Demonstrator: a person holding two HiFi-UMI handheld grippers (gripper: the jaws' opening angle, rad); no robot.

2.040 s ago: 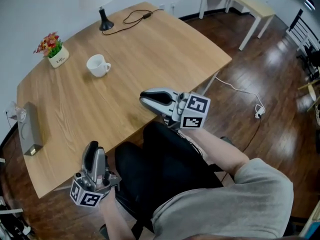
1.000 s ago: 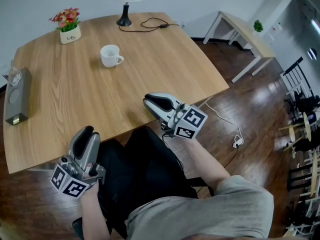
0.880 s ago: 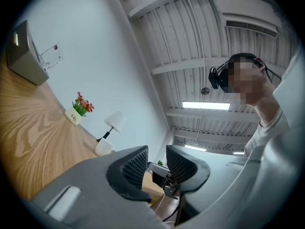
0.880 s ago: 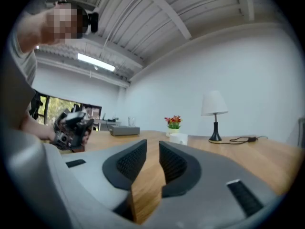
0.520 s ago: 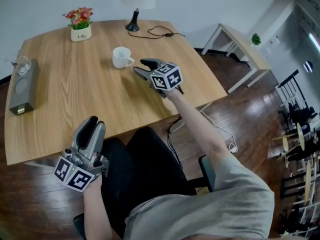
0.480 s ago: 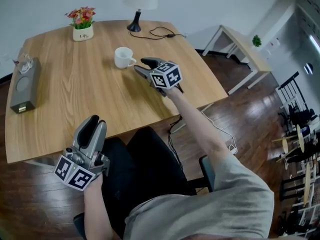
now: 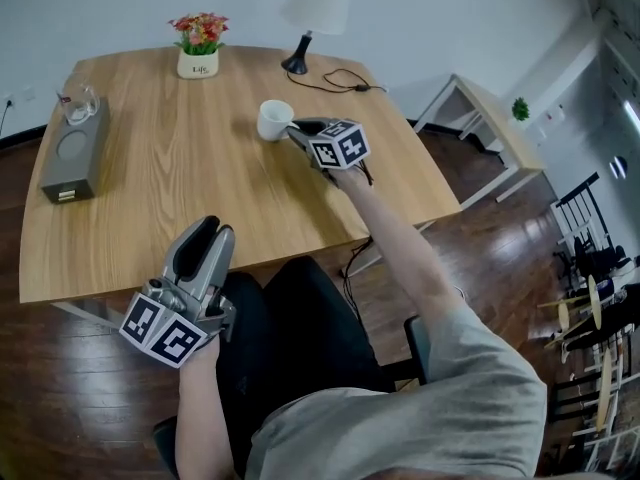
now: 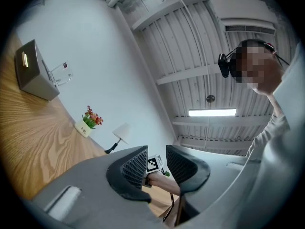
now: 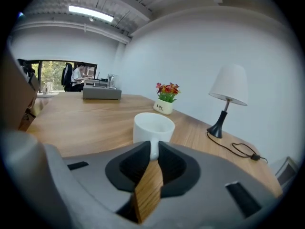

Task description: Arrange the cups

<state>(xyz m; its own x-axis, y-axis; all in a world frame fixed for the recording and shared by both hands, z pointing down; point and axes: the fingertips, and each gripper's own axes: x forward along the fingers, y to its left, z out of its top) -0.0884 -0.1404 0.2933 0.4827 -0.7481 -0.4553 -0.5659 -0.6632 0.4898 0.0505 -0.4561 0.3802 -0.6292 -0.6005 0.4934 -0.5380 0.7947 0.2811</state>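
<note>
Wooden surface first: at its near edge the left gripper waits, jaws drawn together on nothing. Mid-surface, the right gripper has swung out from that near edge to the white cup, jaws closing on its handle, so the grasp is probably starting. A grey box, flowerpot and lamp line the far side, and dark floorboards lie around.

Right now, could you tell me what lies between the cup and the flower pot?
Nothing: only bare table between cup and flower pot, plain in the head view.
</note>
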